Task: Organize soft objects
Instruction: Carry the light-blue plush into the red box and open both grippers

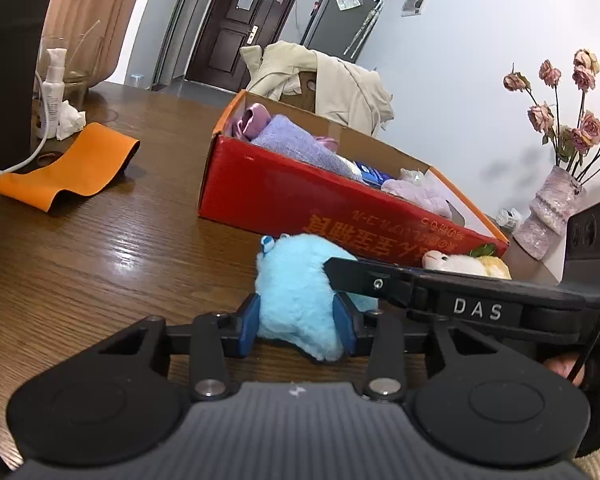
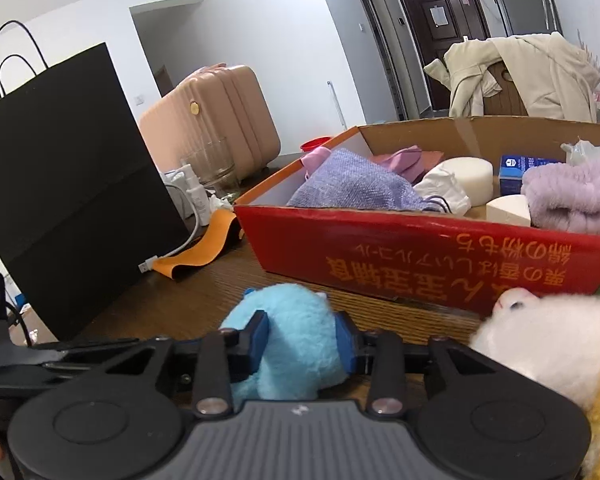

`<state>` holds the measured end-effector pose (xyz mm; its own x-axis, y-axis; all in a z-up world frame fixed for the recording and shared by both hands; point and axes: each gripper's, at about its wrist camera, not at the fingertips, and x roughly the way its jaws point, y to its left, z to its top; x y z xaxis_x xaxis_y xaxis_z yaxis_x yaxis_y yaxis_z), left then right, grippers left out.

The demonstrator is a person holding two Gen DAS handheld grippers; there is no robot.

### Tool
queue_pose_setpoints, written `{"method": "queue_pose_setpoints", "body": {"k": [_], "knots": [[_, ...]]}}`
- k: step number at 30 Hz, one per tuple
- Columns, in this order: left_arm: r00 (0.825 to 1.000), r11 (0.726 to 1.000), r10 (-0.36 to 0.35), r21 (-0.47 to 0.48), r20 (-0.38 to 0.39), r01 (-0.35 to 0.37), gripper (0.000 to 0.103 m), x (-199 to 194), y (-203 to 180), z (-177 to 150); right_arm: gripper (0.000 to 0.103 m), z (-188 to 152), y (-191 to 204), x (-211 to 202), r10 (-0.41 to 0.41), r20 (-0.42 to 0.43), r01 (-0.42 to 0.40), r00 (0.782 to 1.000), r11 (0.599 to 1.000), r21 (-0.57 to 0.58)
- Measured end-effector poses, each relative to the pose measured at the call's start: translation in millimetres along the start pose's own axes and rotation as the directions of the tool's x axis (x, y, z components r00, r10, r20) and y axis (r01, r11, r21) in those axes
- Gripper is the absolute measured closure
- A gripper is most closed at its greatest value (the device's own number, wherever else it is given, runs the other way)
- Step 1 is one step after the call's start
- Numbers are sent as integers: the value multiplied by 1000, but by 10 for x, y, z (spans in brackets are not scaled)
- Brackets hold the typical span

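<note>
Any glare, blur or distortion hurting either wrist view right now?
Left wrist view: window glare streaks the dark wooden table, and fisheye bends the red cardboard box. Right wrist view: the white-and-yellow plush toy looks soft-focused, corners vignetted.

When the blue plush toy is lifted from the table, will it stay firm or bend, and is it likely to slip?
The blue plush toy looks fluffy and stuffed, so it will probably squash rather than stay firm; its fur already bulges around the left claw and right claw. It is likely light for its size. The long fur may let it slip somewhat, though two grips should steady it.
</note>
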<state>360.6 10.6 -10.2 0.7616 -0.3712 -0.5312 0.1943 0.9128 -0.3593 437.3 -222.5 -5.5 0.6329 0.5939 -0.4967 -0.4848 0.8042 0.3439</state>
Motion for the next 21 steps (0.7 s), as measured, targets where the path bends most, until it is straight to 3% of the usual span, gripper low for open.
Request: {"method": "queue_pose_setpoints", "body": {"k": [4, 8, 15, 18, 21], "knots": [[999, 1000, 17, 18, 40, -18, 67, -81, -56, 2, 74, 15, 93, -48, -13, 8, 13, 1000, 999, -33], [994, 999, -20, 27, 107, 17, 67, -245, -195, 118, 74, 116, 192, -312, -27, 82, 31, 996, 998, -52], [978, 989, -107, 117, 180, 86, 67, -222, -660, 673, 74, 640, 94, -814, -98, 196, 108, 976, 993, -44], [981, 988, -118, 122, 153, 99, 67, 15, -783, 976, 74, 944, -122, -828, -124, 191, 125, 974, 992, 6], [992, 991, -101, 94, 73, 94, 68, 397, -783, 1209, 74, 1177, -447, -623, -136, 121, 127, 983, 988, 83]]}}
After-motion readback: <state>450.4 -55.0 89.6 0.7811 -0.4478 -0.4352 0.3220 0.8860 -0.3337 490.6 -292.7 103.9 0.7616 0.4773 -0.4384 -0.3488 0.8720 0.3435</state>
